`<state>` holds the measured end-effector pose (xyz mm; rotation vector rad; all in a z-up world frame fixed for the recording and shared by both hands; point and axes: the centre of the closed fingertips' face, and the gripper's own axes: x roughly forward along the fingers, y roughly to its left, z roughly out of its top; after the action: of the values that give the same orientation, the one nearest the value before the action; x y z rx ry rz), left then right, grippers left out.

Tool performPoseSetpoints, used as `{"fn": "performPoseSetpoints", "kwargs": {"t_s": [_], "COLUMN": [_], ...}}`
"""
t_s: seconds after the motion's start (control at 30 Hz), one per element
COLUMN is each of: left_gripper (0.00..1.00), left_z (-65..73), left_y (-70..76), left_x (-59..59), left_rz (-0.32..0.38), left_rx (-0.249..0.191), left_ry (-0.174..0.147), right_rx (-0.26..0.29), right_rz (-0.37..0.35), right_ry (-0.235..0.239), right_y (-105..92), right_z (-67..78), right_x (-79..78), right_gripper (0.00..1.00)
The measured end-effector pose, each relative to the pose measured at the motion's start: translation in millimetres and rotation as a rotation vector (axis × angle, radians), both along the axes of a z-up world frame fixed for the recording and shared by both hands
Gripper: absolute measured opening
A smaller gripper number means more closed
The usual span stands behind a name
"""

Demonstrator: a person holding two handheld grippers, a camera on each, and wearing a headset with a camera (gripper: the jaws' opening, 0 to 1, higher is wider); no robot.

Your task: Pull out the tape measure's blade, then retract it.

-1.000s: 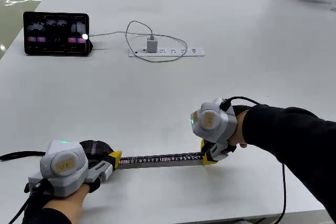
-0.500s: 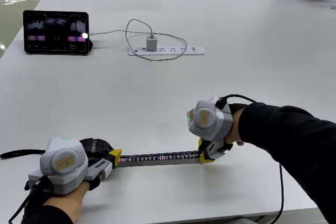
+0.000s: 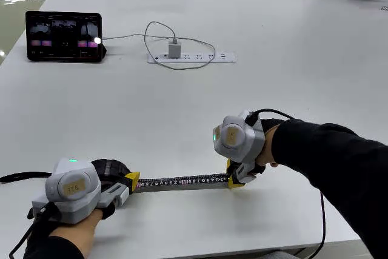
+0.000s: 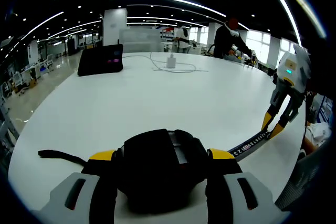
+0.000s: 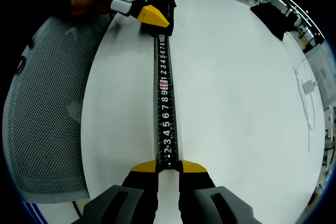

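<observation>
Head view, table: white and wide, running from the near edge to the far side of the room.
Head view, left gripper: at the near left, clamped around the tape measure case – a black, rounded body resting on the tabletop between the yellow-tipped jaws.
Head view, blade: drawn out of the case and lying flat along the near edge, running rightward, numbers up.
Head view, right gripper: near the middle right, pointing down, its jaws pinched on the blade's free end.
Head view, far side: a tablet stands at the far left with its screen lit; to its right lies a power strip with a charger plugged in and a looping cable.
Left gripper view, case: held tight between the two jaws at the bottom, touching both; a black strap trails off to the left on the table.
Left gripper view, blade: leaves the case on the right and reaches the right gripper's yellow tips.
Right gripper view, jaws: closed together on the blade's tip, at about the 1 mark.
Right gripper view, blade: runs straight away – the red 10 about midway – to the case in the left gripper at the far end.
Right gripper view, beside the table: a grey mesh seat just off the table's edge.
</observation>
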<state>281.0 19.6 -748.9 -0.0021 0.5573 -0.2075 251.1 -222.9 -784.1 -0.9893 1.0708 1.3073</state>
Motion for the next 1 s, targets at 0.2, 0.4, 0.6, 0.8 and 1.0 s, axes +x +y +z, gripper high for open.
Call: {"fn": "performPoseSetpoints", "kwargs": {"t_s": [0.2,0.4,0.6,0.8,1.0], "left_gripper": [0.64,0.64,0.64,0.64,0.64], "left_z": [-0.5,-0.5,-0.6,-0.5,-0.6], "left_y": [0.1,0.0,0.1,0.2,0.3], "left_x": [0.1,-0.1,0.0,0.0,0.1], "left_rz": [-0.001,-0.001,-0.002,-0.002,-0.003], "left_rx": [0.001,0.002,0.003,0.004,0.004], "left_ry": [0.0,0.0,0.0,0.0,0.0], "right_rx": [-0.004,-0.004,0.006,0.009,0.008], "right_rz": [-0.019,-0.022,-0.022,-0.023,-0.023], "right_ry": [-0.005,-0.001,-0.001,0.0,-0.001], "right_y": [2.5,4.0,6.2,9.4,13.4], "right_z": [0.2,-0.6,0.1,0.3,0.1], "right_x": [-0.3,0.6,0.0,-0.2,-0.1], "right_gripper": [0.1,0.1,0.1,0.1,0.1]}}
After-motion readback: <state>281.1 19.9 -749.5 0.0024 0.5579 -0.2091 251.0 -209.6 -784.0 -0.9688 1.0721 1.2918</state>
